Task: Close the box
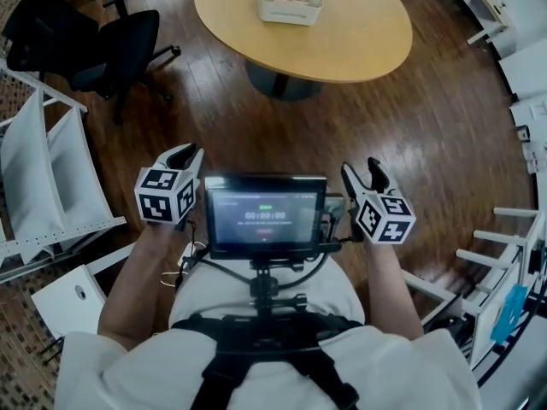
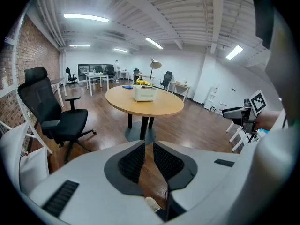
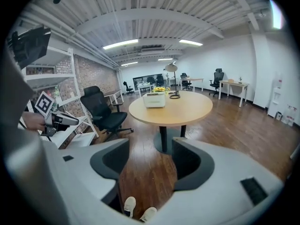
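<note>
The white box (image 1: 291, 1) stands on the far side of a round wooden table (image 1: 342, 32), with yellow flowers behind it; whether its lid is down I cannot tell. It also shows small in the left gripper view as the box (image 2: 144, 93) and in the right gripper view as the box (image 3: 154, 100). Both grippers hang at waist height, well short of the table. My left gripper (image 1: 185, 154) (image 2: 149, 144) keeps only a slim gap between its jaws, nothing in it. My right gripper (image 1: 362, 173) (image 3: 150, 146) stands wide open and empty.
A black office chair (image 1: 111, 37) sits left of the table. White shelving (image 1: 51, 178) stands at my left, and more white racks (image 1: 513, 272) at my right. A screen (image 1: 265, 214) is mounted on the chest rig between the grippers. Wooden floor (image 1: 256, 135) lies between me and the table.
</note>
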